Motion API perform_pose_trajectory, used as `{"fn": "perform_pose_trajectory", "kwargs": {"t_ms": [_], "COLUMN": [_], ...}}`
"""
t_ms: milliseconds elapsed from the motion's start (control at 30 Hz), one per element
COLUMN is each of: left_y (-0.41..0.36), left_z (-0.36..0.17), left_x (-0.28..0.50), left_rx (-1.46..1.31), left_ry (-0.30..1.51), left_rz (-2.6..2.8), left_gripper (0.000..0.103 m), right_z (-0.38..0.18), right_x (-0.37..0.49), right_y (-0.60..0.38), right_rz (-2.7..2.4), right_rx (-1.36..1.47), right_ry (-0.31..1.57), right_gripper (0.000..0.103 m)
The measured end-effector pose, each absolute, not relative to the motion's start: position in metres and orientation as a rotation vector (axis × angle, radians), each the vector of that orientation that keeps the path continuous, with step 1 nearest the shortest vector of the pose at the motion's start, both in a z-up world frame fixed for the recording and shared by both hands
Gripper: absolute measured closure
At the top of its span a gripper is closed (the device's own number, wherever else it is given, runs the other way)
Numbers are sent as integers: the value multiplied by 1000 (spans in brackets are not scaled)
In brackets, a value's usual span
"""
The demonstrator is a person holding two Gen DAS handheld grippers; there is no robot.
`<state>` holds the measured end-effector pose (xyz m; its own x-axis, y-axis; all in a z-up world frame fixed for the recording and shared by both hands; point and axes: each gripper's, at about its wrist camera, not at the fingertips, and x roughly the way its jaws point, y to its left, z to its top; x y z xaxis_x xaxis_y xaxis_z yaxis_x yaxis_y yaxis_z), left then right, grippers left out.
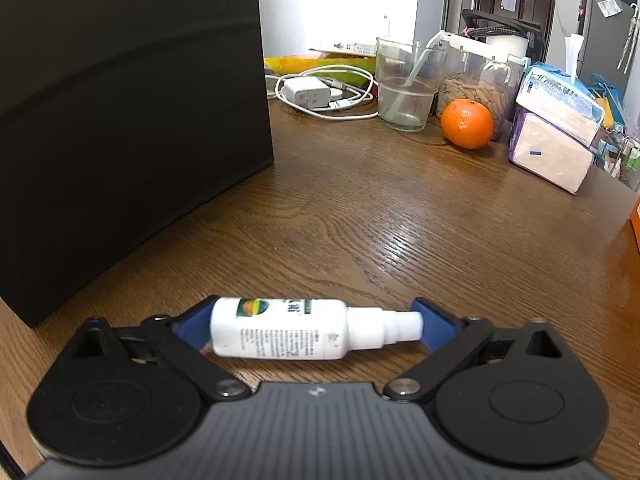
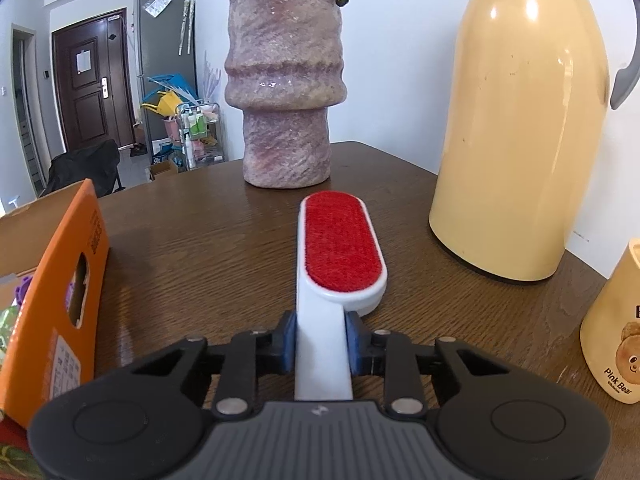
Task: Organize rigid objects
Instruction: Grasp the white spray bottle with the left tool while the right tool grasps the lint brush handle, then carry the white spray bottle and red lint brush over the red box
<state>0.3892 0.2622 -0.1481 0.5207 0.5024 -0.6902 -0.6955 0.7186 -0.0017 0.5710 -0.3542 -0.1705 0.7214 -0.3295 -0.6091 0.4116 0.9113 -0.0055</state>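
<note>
A small white spray bottle (image 1: 288,330) with a printed label and a green-and-rainbow logo lies on its side on the brown wood-grain table (image 1: 400,216), its nozzle end towards the right finger. It sits crosswise between the fingers of the left gripper (image 1: 316,326), whose jaws stand wide apart; the blue pads (image 1: 434,330) sit at the bottle's two ends, and whether they press on it cannot be told. A black box (image 1: 128,120) stands ahead and to the left of this gripper; a glass (image 1: 406,84) and an orange (image 1: 467,123) stand well ahead.

A lint brush (image 2: 336,264) with a white plastic body and a red oval fabric face points straight ahead from the right gripper (image 2: 320,344). That gripper's jaws are clamped on the brush's white handle, blue pads pressing each side. The brush head lies low over the table. Ahead stands a mottled stone-look vase (image 2: 286,92), to the right a cream thermos jug (image 2: 524,128), and to the left an orange carton (image 2: 60,292).
</note>
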Motion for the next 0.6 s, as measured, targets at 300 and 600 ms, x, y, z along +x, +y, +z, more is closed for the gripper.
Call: {"fn": "perform_pose_trajectory", "kwargs": {"t_ms": [300, 600], "left_y": [263, 265], "left_z": [-147, -146], "left_x": [387, 383], "left_rx": [-304, -320], "left_ry": [715, 704], "left_rz": [719, 716], "left_gripper": [5, 5], "right_z": [-166, -160], "right_x": [554, 527], "right_y": [-357, -360], "right_rz": [-421, -389], "right_rx": [161, 199], "right_ry": [597, 552], "right_gripper": [79, 78]}}
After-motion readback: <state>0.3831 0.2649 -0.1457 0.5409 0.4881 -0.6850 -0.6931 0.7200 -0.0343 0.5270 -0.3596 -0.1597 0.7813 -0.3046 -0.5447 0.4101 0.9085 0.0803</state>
